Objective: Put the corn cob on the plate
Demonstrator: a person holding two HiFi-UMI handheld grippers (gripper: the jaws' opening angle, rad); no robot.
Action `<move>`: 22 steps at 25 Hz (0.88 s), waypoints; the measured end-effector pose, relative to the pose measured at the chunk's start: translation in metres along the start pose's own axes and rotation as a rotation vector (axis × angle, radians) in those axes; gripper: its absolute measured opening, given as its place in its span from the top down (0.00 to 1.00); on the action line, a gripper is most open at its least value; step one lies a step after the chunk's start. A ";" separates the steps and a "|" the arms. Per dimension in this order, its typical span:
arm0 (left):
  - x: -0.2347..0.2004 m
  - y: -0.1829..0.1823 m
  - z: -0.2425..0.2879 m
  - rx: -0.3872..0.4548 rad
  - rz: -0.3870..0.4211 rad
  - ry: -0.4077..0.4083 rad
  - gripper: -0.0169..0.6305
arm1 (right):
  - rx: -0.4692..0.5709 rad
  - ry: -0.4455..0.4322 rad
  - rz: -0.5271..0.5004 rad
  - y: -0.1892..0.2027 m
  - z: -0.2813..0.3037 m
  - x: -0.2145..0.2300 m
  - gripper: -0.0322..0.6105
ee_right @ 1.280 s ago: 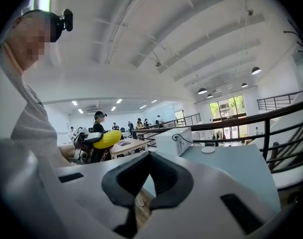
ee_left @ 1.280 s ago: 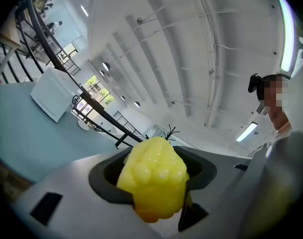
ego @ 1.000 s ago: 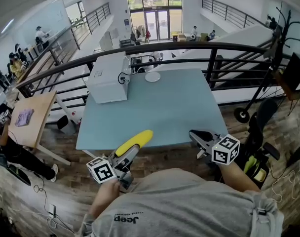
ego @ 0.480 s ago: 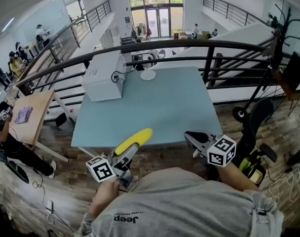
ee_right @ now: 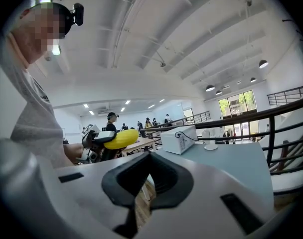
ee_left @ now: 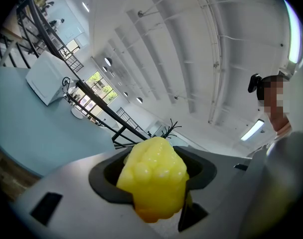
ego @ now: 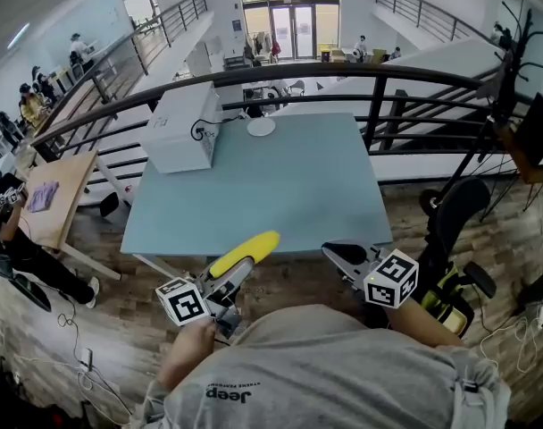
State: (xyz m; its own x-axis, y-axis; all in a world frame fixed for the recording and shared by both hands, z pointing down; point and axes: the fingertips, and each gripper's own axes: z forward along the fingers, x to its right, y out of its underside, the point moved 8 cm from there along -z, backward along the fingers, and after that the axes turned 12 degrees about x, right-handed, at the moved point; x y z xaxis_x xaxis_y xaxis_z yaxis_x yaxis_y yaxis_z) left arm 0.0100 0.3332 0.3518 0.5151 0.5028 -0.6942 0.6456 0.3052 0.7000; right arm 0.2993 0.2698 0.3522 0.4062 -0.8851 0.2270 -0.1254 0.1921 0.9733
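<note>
Left gripper view: fingers (ee_left: 67,193) spread wide, clamping corn cob (ee_left: 152,180).

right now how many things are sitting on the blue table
2. A white box at the table's far left corner, and a small white plate beside it at the far edge. The box may hide more.

The left tool (ee_left: 150,158) clamps the yellow corn cob (ee_left: 152,183) — seen end-on, filling the gap between its jaws. The blue counter (ee_left: 37,133) spreads toward nine o'clock (white box (ee_left: 46,79) at ten).
</note>
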 end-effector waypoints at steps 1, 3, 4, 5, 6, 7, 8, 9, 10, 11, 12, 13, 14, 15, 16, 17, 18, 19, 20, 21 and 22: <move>0.001 0.003 0.002 -0.005 0.000 -0.002 0.56 | 0.001 -0.005 0.002 0.001 -0.002 0.001 0.92; 0.003 0.006 0.007 -0.010 -0.002 -0.005 0.56 | -0.002 -0.013 -0.001 0.003 -0.004 0.003 0.92; 0.003 0.008 0.008 -0.012 -0.004 -0.006 0.56 | -0.005 -0.016 -0.004 0.004 -0.005 0.004 0.92; 0.004 0.010 0.009 -0.013 -0.006 -0.007 0.56 | -0.009 -0.017 -0.005 0.005 -0.006 0.004 0.92; 0.003 0.011 0.010 -0.014 -0.010 -0.008 0.56 | -0.014 -0.019 -0.004 0.007 -0.006 0.005 0.92; 0.002 0.011 0.010 -0.016 -0.013 -0.009 0.56 | -0.018 -0.019 -0.001 0.008 -0.005 0.006 0.92; -0.001 0.011 0.010 -0.018 -0.017 -0.009 0.56 | -0.021 -0.018 0.001 0.009 -0.003 0.007 0.92; -0.005 0.009 0.009 -0.020 -0.021 -0.009 0.56 | -0.023 -0.017 0.001 0.010 0.001 0.007 0.92; -0.010 0.006 0.009 -0.021 -0.026 -0.007 0.56 | -0.025 -0.014 -0.001 0.010 0.006 0.008 0.92; -0.016 0.002 0.009 -0.022 -0.031 -0.003 0.56 | -0.028 -0.009 -0.003 0.010 0.013 0.010 0.92; -0.024 -0.003 0.009 -0.022 -0.035 0.002 0.56 | -0.030 -0.004 -0.007 0.010 0.021 0.011 0.92; -0.031 -0.009 0.009 -0.023 -0.037 0.011 0.56 | -0.032 0.002 -0.012 0.010 0.030 0.013 0.92; -0.040 -0.017 0.010 -0.023 -0.039 0.022 0.56 | -0.033 0.008 -0.018 0.009 0.040 0.014 0.92; -0.048 -0.026 0.011 -0.023 -0.041 0.035 0.56 | -0.034 0.016 -0.023 0.007 0.052 0.014 0.92; -0.057 -0.036 0.011 -0.023 -0.043 0.047 0.56 | -0.035 0.024 -0.025 0.006 0.063 0.013 0.92; -0.066 -0.047 0.010 -0.024 -0.045 0.058 0.56 | -0.037 0.032 -0.024 0.005 0.076 0.012 0.92; -0.074 -0.059 0.008 -0.024 -0.044 0.068 0.56 | -0.039 0.036 -0.022 0.004 0.088 0.009 0.92; -0.083 -0.072 0.005 -0.025 -0.042 0.078 0.56 | -0.041 0.040 -0.026 0.003 0.101 0.006 0.92; -0.092 -0.085 0.003 -0.025 -0.039 0.087 0.56 | -0.040 0.046 -0.032 0.001 0.114 0.004 0.92; -0.101 -0.098 0.001 -0.025 -0.036 0.096 0.56 | -0.037 0.057 -0.037 -0.002 0.126 0.004 0.92; -0.109 -0.111 -0.001 -0.025 -0.033 0.103 0.56 | -0.031 0.070 -0.037 -0.005 0.138 0.004 0.92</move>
State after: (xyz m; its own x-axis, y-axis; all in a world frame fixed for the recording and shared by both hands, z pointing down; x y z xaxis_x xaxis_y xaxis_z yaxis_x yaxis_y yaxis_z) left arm -0.1184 0.2456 0.3504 0.4319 0.5721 -0.6972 0.6462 0.3430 0.6818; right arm 0.1767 0.2073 0.3439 0.4728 -0.8600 0.1920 -0.0813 0.1744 0.9813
